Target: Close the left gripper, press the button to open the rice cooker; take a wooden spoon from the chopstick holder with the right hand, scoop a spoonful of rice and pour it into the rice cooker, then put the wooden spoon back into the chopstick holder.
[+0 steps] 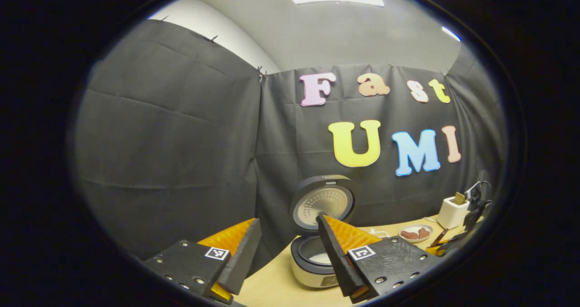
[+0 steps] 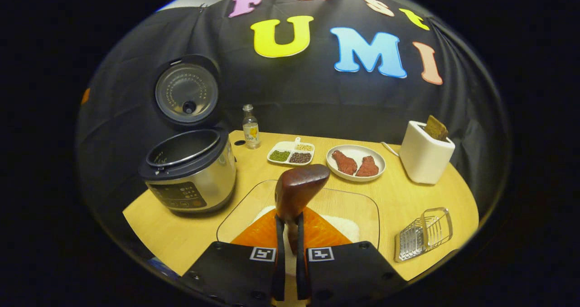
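In the right gripper view, my right gripper (image 2: 289, 221) is shut on the handle of a dark wooden spoon (image 2: 300, 187). The spoon's bowl stands up over a clear glass tray (image 2: 362, 203) of white rice (image 2: 345, 227), and whether it carries rice is hidden. The rice cooker (image 2: 190, 171) stands at the left with its lid (image 2: 186, 92) raised. The white chopstick holder (image 2: 425, 158) sits far right. In the left gripper view, my left gripper (image 1: 287, 220) hangs open and empty above the table's left end. The open cooker (image 1: 312, 257) lies beyond it, something pale showing in its pot.
A small bottle (image 2: 250, 128), a divided dish of beans (image 2: 291, 153) and a plate with two meat pieces (image 2: 355, 163) line the back of the wooden table (image 2: 181, 234). A metal rack (image 2: 423, 234) lies at the front right. Black cloth walls close in behind.
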`<state>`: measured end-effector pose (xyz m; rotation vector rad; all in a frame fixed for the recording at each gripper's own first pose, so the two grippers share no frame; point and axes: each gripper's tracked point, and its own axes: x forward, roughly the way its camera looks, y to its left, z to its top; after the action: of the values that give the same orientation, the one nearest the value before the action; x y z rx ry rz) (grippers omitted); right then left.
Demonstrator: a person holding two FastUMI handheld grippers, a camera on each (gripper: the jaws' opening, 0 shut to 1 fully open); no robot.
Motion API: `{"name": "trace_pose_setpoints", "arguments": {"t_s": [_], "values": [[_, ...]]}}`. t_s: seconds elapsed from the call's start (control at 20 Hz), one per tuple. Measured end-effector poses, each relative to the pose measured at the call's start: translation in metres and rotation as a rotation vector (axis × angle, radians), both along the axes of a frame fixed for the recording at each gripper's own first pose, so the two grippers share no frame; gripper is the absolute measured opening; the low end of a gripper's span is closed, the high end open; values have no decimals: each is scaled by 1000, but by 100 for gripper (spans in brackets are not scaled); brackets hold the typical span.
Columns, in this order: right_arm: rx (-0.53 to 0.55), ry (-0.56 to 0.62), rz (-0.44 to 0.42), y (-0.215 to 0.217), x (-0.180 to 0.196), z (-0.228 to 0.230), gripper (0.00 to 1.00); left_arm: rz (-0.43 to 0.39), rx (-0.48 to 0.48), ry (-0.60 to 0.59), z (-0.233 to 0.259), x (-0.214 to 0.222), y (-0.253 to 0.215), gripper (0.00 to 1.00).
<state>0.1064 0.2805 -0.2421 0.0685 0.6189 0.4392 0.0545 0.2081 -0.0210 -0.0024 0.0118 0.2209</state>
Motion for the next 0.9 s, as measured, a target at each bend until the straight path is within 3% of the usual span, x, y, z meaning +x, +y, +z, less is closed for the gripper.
{"name": "trace_pose_setpoints", "arguments": {"t_s": [0.35,0.65,0.9], "values": [[322,240,-205,-32,13,-4,12,-14,4,-7,6,1,-10,78],[541,297,-318,-61,23,15,8,-33,6,-19,15,3,-19,78],[711,339,-373,-67,28,40,11,-48,11,-28,19,3,-29,78]]}}
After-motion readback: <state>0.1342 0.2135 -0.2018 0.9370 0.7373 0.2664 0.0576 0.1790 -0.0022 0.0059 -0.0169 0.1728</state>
